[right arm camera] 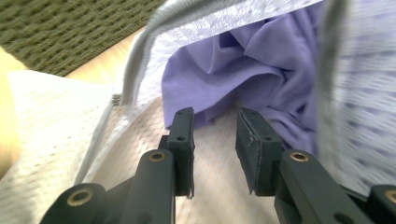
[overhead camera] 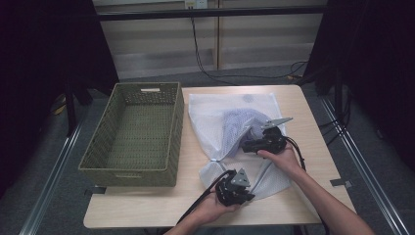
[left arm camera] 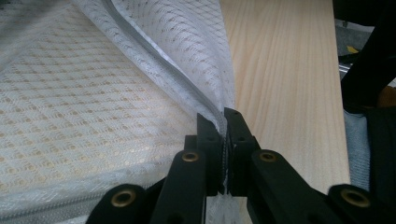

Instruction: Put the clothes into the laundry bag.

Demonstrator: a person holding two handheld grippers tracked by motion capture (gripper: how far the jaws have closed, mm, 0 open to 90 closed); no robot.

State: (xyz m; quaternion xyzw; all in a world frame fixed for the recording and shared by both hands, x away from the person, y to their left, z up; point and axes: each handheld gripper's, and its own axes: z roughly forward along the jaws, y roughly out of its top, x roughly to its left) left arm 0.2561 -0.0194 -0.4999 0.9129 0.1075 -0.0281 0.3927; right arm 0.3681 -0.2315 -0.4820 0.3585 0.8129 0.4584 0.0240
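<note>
A white mesh laundry bag [overhead camera: 220, 122] lies on the wooden table [overhead camera: 313, 142], with a purple garment [overhead camera: 242, 125] inside it. My left gripper [overhead camera: 244, 193] holds the bag's near edge; in the left gripper view the jaws [left arm camera: 225, 128] are shut on the zipper hem of the mesh bag [left arm camera: 93, 116]. My right gripper [overhead camera: 247, 146] reaches into the bag's mouth. In the right gripper view it [right arm camera: 215, 126] stands open just short of the purple garment [right arm camera: 261, 70], under the lifted zipper edge [right arm camera: 140, 60].
A green woven basket [overhead camera: 134, 169] stands on the table's left half, right beside the bag. Bare wood [left arm camera: 289, 84] lies to the bag's right and along the front edge. Cables trail from both grippers toward the person.
</note>
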